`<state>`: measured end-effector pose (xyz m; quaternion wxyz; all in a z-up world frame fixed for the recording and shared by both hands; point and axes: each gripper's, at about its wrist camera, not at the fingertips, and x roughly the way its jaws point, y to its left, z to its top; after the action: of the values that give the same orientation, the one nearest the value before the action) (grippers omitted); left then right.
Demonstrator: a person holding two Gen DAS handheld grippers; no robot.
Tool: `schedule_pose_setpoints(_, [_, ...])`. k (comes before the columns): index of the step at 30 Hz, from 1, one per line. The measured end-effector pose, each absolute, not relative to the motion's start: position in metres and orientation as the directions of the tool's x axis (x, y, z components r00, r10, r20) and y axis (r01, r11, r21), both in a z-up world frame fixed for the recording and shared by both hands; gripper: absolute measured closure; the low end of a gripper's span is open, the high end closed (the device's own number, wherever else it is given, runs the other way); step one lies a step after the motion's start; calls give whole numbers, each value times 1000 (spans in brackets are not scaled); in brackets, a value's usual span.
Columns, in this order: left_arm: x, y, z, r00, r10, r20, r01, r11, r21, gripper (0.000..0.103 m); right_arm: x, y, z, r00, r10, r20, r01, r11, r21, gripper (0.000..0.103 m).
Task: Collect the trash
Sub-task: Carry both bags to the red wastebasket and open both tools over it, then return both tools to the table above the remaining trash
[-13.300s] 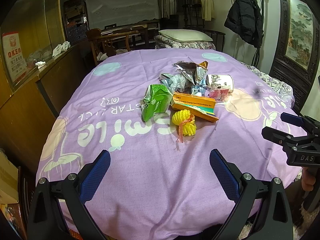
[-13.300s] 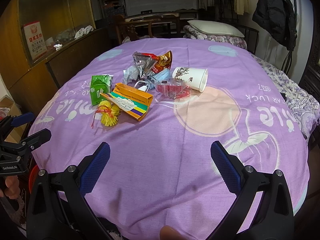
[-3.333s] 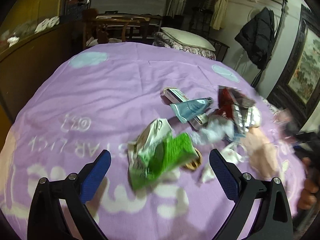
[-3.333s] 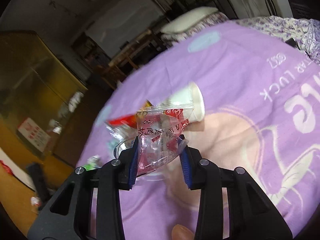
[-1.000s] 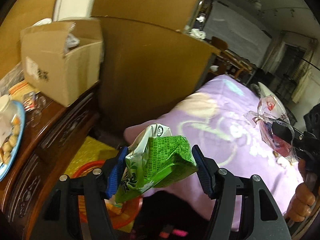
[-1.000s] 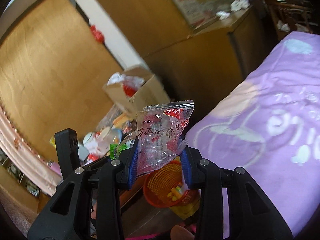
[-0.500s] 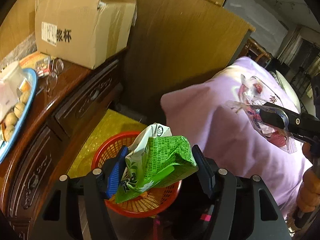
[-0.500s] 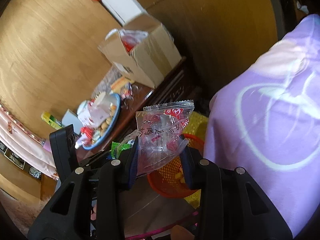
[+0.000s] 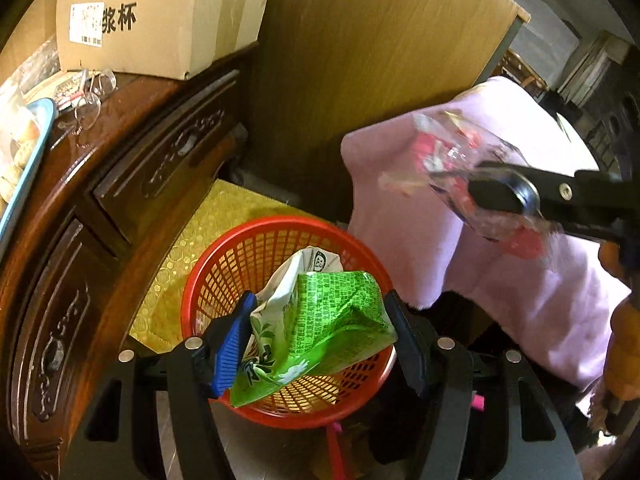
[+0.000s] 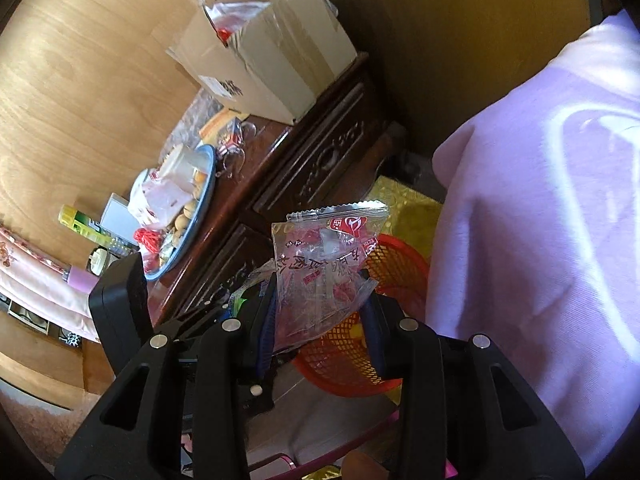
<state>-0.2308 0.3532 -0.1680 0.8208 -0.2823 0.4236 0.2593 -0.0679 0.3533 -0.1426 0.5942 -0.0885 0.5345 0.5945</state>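
Note:
My left gripper [image 9: 320, 332] is shut on a crumpled green wrapper [image 9: 320, 316] and holds it just above a red mesh basket [image 9: 256, 240] on the floor. My right gripper [image 10: 320, 320] is shut on a clear red-printed plastic bag [image 10: 324, 264], also above the basket [image 10: 400, 264]. In the left wrist view the right gripper [image 9: 500, 192] with its bag [image 9: 452, 152] is at the right, higher than the basket.
A dark carved wooden cabinet [image 9: 120, 184] stands left of the basket, with a cardboard box [image 9: 160, 12] and a blue plate [image 10: 192, 216] of snacks on top. The purple bedcover [image 10: 540, 200] hangs at the right. A yellow mat [image 9: 208, 232] lies under the basket.
Both grippers have swung from the bed down toward the floor. The red basket is now larger and right under the green wrapper; the right gripper with its bag has come closer.

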Motion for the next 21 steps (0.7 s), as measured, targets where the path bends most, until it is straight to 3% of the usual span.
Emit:
schedule_pose_setpoints(9, [-231,357,-179,485,172,-857,-667,706,-237,38,-72,377,-167,-302,564,-768,-801,287,526,62])
schedule_pose_setpoints(12, [-231,357,-183,469,165,-868,-670,706,-229,36,-71,380,-174,-321,539,-778,-792,298,533,55])
schedule_pose_setpoints(15, [-231,356,-184,462,162,-872,-671,707,-224,33,-71,381,-177,-334,530,-779,-781,308,544,40])
schedule_pose_setpoints(21, [-230,355,-178,452,187,-872,-676,709,-199,29,-67,375,-167,-327,556,-764,-774,307,554,38])
